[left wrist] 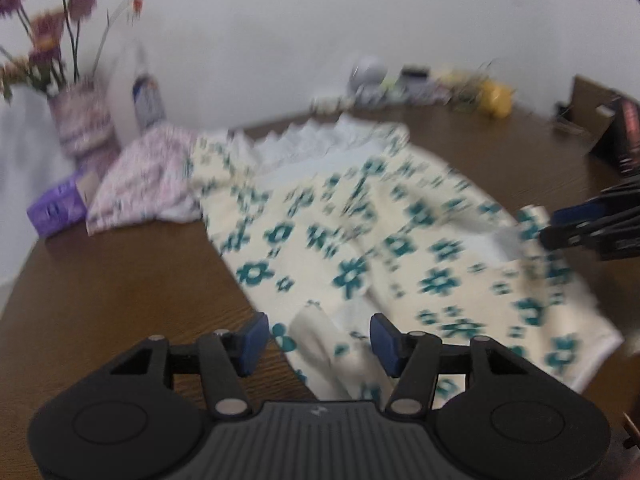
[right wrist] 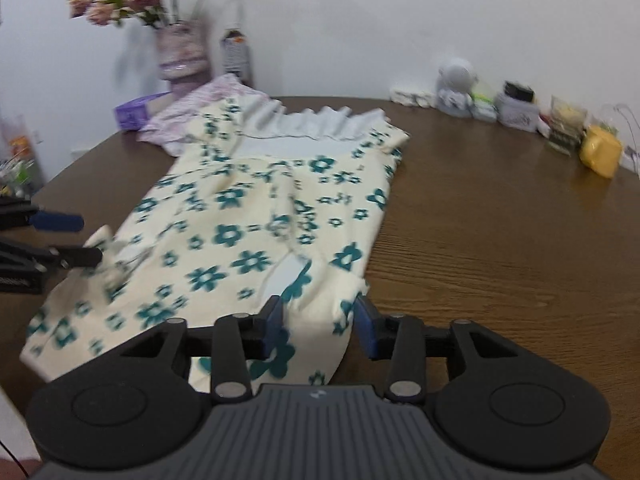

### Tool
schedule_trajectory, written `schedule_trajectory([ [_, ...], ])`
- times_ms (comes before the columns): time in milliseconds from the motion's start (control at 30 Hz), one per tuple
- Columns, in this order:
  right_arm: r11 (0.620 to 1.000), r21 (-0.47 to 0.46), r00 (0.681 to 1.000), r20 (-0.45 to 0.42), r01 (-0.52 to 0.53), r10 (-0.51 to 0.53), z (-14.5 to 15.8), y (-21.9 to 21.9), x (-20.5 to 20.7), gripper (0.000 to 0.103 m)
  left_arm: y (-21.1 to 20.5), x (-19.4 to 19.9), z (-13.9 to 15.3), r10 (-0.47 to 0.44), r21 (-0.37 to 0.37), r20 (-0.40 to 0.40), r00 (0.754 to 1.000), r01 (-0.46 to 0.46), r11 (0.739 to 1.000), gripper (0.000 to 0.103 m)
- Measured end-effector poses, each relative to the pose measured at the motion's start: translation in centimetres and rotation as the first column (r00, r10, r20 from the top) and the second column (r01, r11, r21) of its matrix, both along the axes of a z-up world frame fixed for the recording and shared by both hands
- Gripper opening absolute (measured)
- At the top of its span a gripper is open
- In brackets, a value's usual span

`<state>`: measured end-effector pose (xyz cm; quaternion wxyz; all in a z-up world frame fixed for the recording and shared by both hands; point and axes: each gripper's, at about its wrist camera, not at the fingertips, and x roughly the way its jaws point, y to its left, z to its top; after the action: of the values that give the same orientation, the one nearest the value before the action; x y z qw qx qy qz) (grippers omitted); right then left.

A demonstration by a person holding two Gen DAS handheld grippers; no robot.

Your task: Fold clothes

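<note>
Cream garment (right wrist: 256, 216) with teal flower print lies spread across the brown wood-grain table (right wrist: 500, 264), soft and rumpled, a pale ruffled white trim (right wrist: 316, 124) bunched at its far end. One near corner rises in a fold between the blue pads of the right gripper (right wrist: 320, 322), jaws set apart with fabric between them, not pinched tight. Over in the left wrist view, the left gripper (left wrist: 318, 340) stands spread wide too, a cream sleeve-like fold (left wrist: 324, 356) lying between its fingers. Beside the garment's far end, touching it, sits a pink-and-white printed cloth (right wrist: 200, 108), and next to that a purple box (right wrist: 134, 114). Behind them, a patterned vase of pink flowers (right wrist: 180, 52) and a bottle (right wrist: 236, 54) stand against the plain white wall (right wrist: 400, 12). Small blurred items and a yellow object (right wrist: 600, 156) line the table's far edge.
</note>
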<state>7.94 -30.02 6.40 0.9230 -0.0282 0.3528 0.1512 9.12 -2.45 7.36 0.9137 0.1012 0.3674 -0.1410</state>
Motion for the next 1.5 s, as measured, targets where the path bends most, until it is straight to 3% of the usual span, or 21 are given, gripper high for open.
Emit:
schedule_trajectory([
  [33, 1.000, 0.001, 1.000, -0.008, 0.009, -0.009, -0.3, -0.1, 0.5, 0.043, 0.1, 0.7, -0.5, 0.004, -0.013, -0.033, 0.999, -0.004, 1.000, 0.054],
  [67, 1.000, 0.001, 1.000, -0.018, 0.011, -0.011, -0.6, -0.1, 0.9, 0.043, 0.3, 1.1, -0.8, -0.001, -0.035, -0.058, 0.998, -0.001, 0.999, 0.045],
  [100, 1.000, 0.000, 0.999, -0.029, 0.013, -0.013, -0.9, -0.1, 1.2, 0.043, 0.5, 1.2, -0.8, -0.010, -0.058, -0.074, 0.997, 0.006, 0.998, 0.023],
  [133, 1.000, 0.002, 0.999, -0.044, 0.010, -0.010, -1.2, -0.3, 1.4, 0.043, 0.8, 1.3, -0.9, -0.020, -0.081, -0.090, 0.996, 0.013, 0.997, 0.015],
  [233, 1.000, 0.031, 0.999, -0.045, 0.002, -0.001, -1.2, -1.0, 1.4, 0.043, 1.4, 1.1, -0.6, -0.041, -0.111, -0.100, 0.994, 0.029, 0.993, 0.010],
  [333, 1.000, 0.018, 0.999, 0.038, -0.015, 0.014, 0.4, -1.0, 0.6, 0.043, 1.4, 0.7, 0.3, -0.055, -0.086, -0.065, 0.996, 0.049, 0.995, 0.003],
  [500, 0.986, -0.040, 0.983, 0.090, -0.159, 0.162, 1.9, 1.5, 0.3, 0.043, 1.0, -0.2, 1.6, -0.064, 0.036, 0.022, 0.998, 0.063, 0.997, 0.004],
  [533, 0.977, -0.047, 0.973, 0.091, -0.207, 0.210, 1.9, 2.3, 0.3, 0.042, 1.1, -0.3, 1.8, -0.068, 0.030, 0.026, 0.997, 0.067, 0.997, 0.005],
  [600, 0.950, -0.046, 0.947, 0.079, -0.308, 0.311, 1.7, 4.2, 0.5, 0.042, 1.7, -0.5, 2.2, -0.071, -0.021, 0.022, 0.997, 0.072, 0.997, 0.016],
  [633, 0.933, -0.045, 0.930, 0.073, -0.357, 0.359, 1.6, 5.1, 0.6, 0.040, 2.3, -0.8, 2.4, -0.062, -0.046, 0.024, 0.998, 0.063, 0.997, 0.022],
  [667, 0.921, -0.031, 0.919, 0.057, -0.389, 0.390, 1.4, 6.1, 0.8, 0.035, 2.9, -1.0, 2.5, -0.052, -0.071, 0.026, 0.998, 0.054, 0.996, 0.033],
  [700, 0.907, -0.017, 0.906, 0.042, -0.421, 0.421, 1.3, 7.1, 1.1, 0.034, 3.5, -1.2, 2.6, -0.043, -0.095, 0.028, 0.999, 0.045, 0.994, 0.037],
  [767, 0.879, -0.001, 0.879, 0.013, -0.476, 0.476, 1.2, 8.9, 1.8, 0.029, 4.6, -1.6, 2.7, -0.016, -0.128, 0.032, 0.999, 0.020, 0.992, 0.037],
  [867, 0.854, -0.025, 0.854, -0.013, -0.520, 0.520, 0.8, 11.5, 2.4, 0.023, 6.6, -1.7, 1.6, 0.030, -0.116, 0.005, 1.000, -0.029, 0.993, 0.032],
  [967, 0.835, -0.060, 0.837, -0.045, -0.547, 0.545, 0.1, 13.6, 3.1, 0.022, 7.4, -1.3, -0.1, -0.024, -0.148, -0.055, 0.998, 0.016, 0.989, 0.025],
  [1067, 0.821, -0.082, 0.825, -0.077, -0.564, 0.559, -0.9, 14.9, 3.5, 0.019, 6.6, -1.1, -0.8, -0.126, -0.185, -0.059, 0.990, 0.113, 0.976, 0.023],
  [1233, 0.827, -0.094, 0.832, -0.094, -0.554, 0.546, -1.5, 14.2, 2.9, 0.019, 4.9, -0.4, -0.7, -0.253, -0.249, -0.057, 0.966, 0.232, 0.940, 0.026],
  [1333, 0.834, -0.106, 0.840, -0.100, -0.542, 0.533, -1.5, 13.0, 2.2, 0.019, 3.9, 0.2, -1.5, -0.259, -0.216, -0.089, 0.962, 0.235, 0.948, 0.026],
  [1500, 0.861, -0.122, 0.870, -0.091, -0.493, 0.485, -1.2, 10.5, 1.0, 0.020, 3.4, 0.6, -1.9, -0.261, -0.224, -0.120, 0.958, 0.230, 0.947, 0.027],
])
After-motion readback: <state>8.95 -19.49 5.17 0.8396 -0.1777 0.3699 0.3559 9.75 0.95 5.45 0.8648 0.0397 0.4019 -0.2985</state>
